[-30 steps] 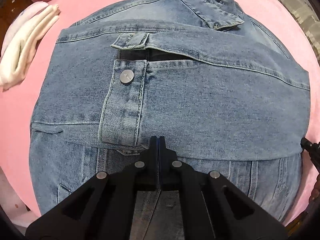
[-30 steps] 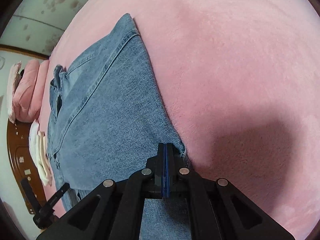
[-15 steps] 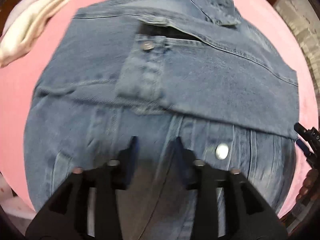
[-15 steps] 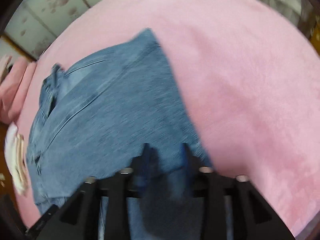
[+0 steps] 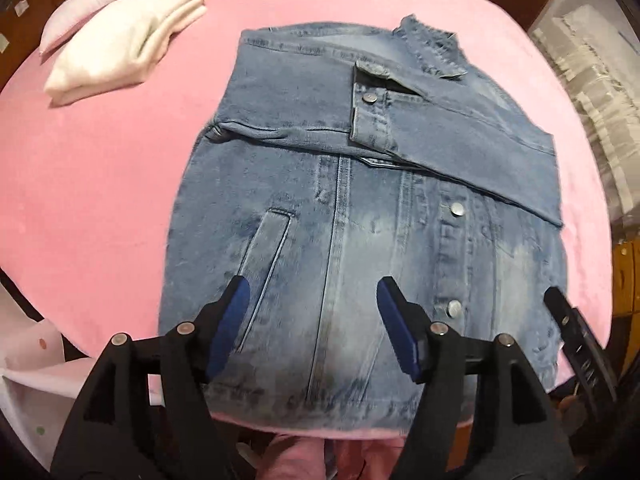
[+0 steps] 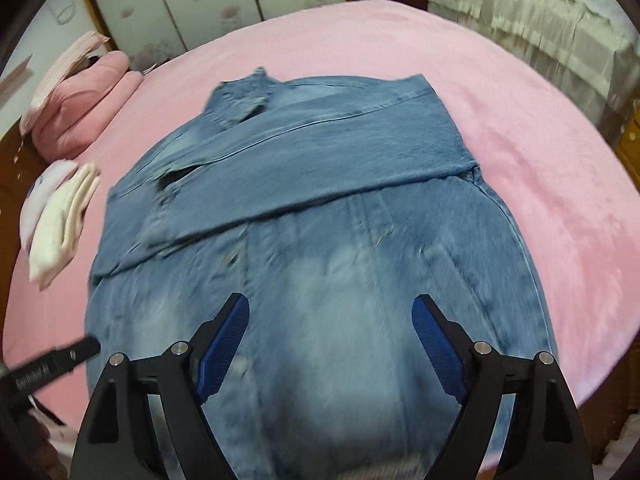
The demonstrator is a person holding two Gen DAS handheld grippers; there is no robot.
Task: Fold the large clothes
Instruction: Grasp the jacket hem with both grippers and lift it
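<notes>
The denim jacket point(image 5: 360, 208) lies flat on the pink bed point(image 5: 100, 184), front up, with both sleeves folded across its chest. The left view shows its shiny buttons point(image 5: 457, 209) and a side pocket; the right view is too blurry for those. The left tongs point(image 5: 312, 320) and the right tongs point(image 6: 330, 344) hang above the hem, both opening wide, with nothing between them. Folded white clothes point(image 5: 124, 44) sit near the jacket's far corner. Lots of bare pink bed lies on each side.
</notes>
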